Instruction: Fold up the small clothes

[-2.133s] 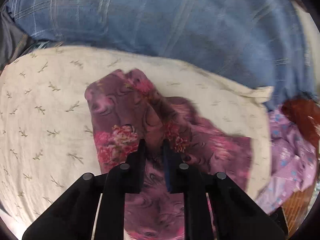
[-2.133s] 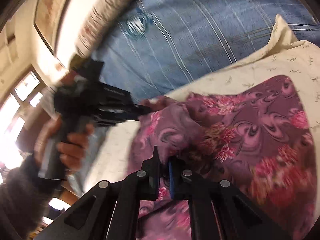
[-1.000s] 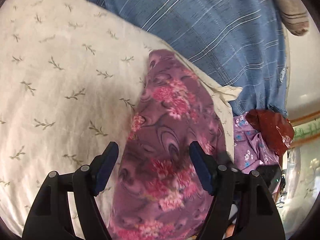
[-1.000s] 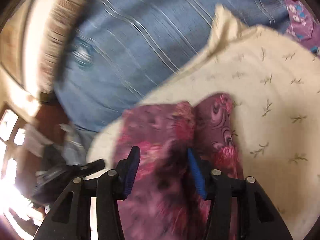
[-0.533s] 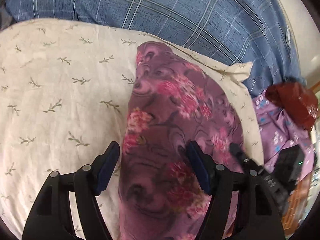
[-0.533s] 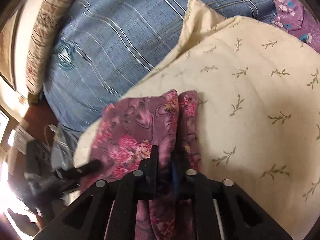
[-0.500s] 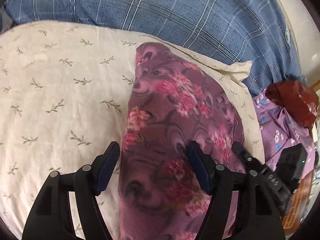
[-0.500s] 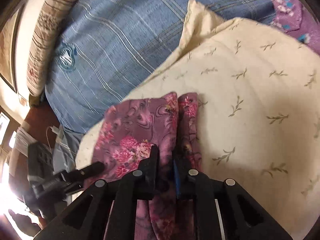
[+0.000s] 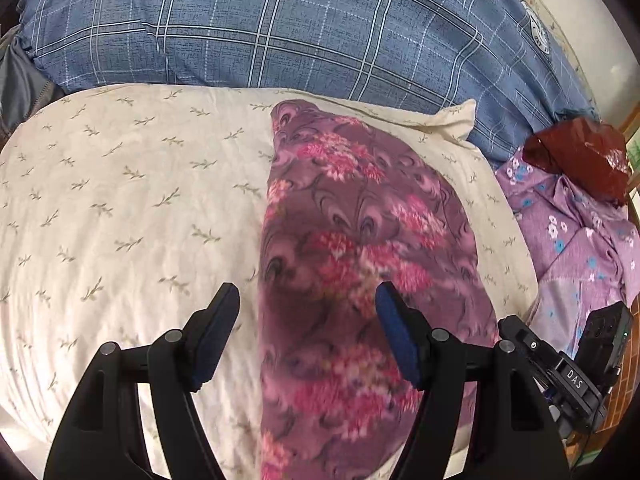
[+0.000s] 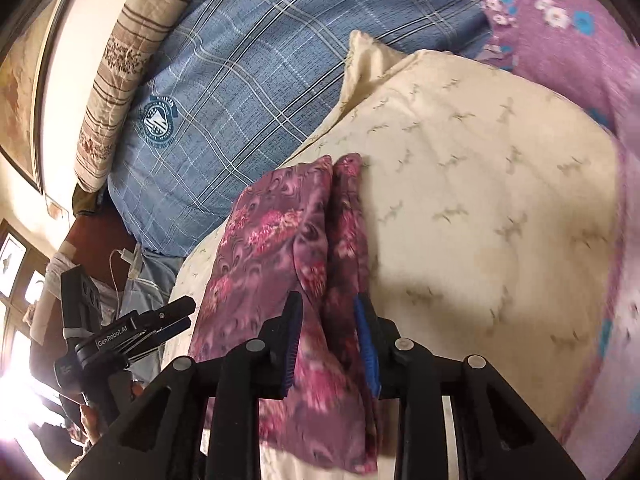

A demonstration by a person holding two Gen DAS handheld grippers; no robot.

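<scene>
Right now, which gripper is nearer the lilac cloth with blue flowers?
Right. The right gripper sits beside the lilac flowered cloth; the left gripper is further away, over the purple floral garment.

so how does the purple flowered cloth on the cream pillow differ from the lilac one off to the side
The purple flowered cloth is folded into a long flat strip on the cream pillow; the lilac cloth lies rumpled beside the pillow. The flowered cloth is dark mauve with pink blooms and swirls; the lilac cloth is paler, with small blue and white flowers. A dark red bag rests at the lilac cloth's far end; nothing rests on the flowered one. Both are floral purple fabrics.
</scene>
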